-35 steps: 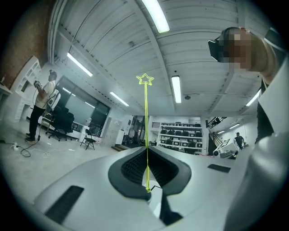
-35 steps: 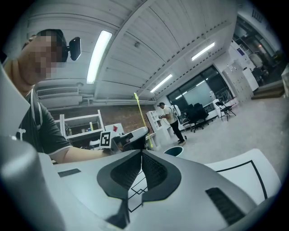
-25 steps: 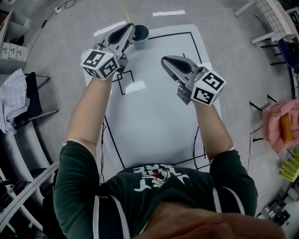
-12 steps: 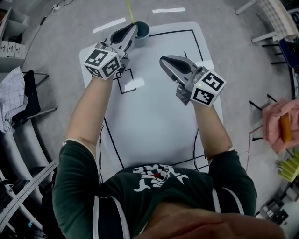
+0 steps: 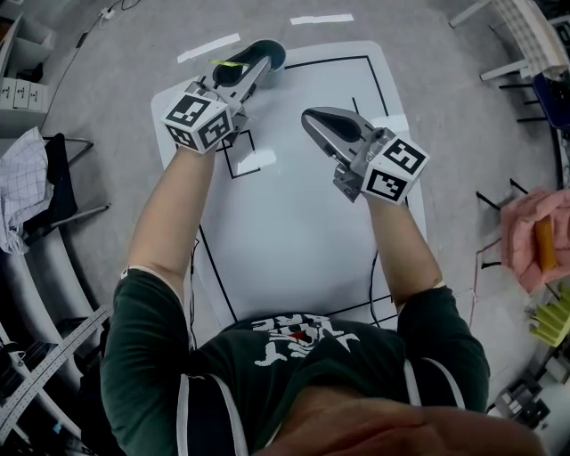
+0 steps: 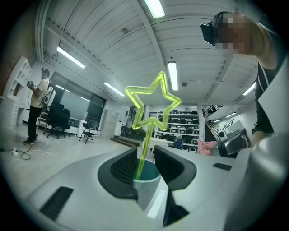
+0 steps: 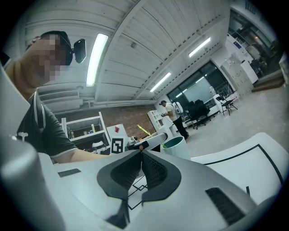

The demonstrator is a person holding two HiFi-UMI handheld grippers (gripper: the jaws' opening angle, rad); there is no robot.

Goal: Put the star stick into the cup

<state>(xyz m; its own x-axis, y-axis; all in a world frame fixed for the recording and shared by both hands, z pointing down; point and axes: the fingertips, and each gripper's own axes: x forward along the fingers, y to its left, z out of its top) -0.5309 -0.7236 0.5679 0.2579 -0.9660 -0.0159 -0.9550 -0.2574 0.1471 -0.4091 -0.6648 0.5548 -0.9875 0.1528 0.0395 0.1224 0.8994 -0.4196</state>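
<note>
The yellow-green star stick (image 6: 151, 97) stands with its lower end inside the teal cup (image 6: 146, 173). Its stem runs up between the jaws of my left gripper (image 6: 145, 155). Those jaws are opening, and a gap shows on each side of the stem. In the head view the cup (image 5: 270, 53) sits at the far edge of the white mat (image 5: 294, 223), with the left gripper (image 5: 258, 67) over it and the star (image 5: 227, 62) leaning left. My right gripper (image 5: 307, 116) hovers over the mat, shut and empty. It also sees the cup (image 7: 175, 146).
Black outlines are drawn on the mat. Grey floor surrounds it, with tape strips (image 5: 321, 20) beyond the far edge. Shelving and a checked cloth (image 5: 22, 187) are at the left, and a pink cloth (image 5: 534, 236) at the right.
The left gripper has shifted slightly over the cup and its jaws have parted. The stick, earlier upright beyond the cup, now leans left. The right gripper barely moved.
</note>
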